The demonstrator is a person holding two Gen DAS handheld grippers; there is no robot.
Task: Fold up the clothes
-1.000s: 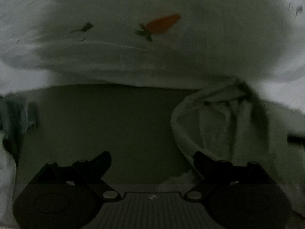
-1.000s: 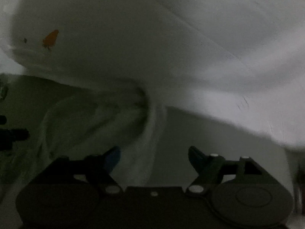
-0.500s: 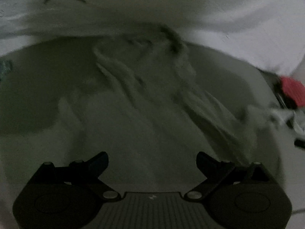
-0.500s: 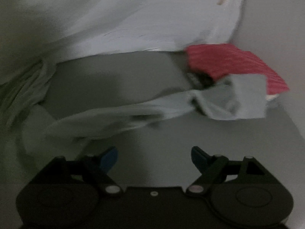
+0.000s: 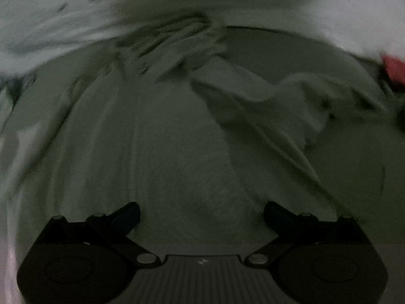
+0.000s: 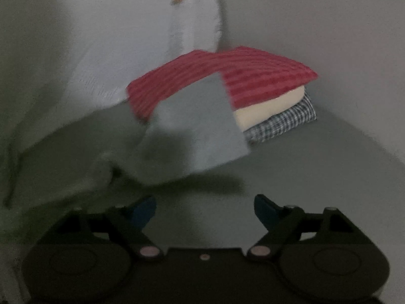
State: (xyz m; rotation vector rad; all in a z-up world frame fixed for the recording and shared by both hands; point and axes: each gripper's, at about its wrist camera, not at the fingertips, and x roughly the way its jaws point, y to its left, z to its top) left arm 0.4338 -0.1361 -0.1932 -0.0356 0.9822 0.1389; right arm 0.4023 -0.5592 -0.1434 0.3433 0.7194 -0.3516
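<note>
Since a second ago both views swung off the white sheet (image 5: 63,25) toward the folded stack (image 6: 265,96). Pale garment (image 5: 177,139) sprawls crumpled before me. Left gripper (image 5: 201,210) opening wide, empty. Right gripper (image 6: 205,205) closing slightly, wide, nothing between.

Both views are dim and grainy, with dark fisheye corners. The left wrist view carries heavy motion smear across the pale cloth (image 5: 240,106). The right wrist view is sharper; the red striped fabric (image 6: 227,76) stays legible.

Left tool (image 5: 201,211) opening, right tool (image 6: 205,206) closing, empty.
</note>
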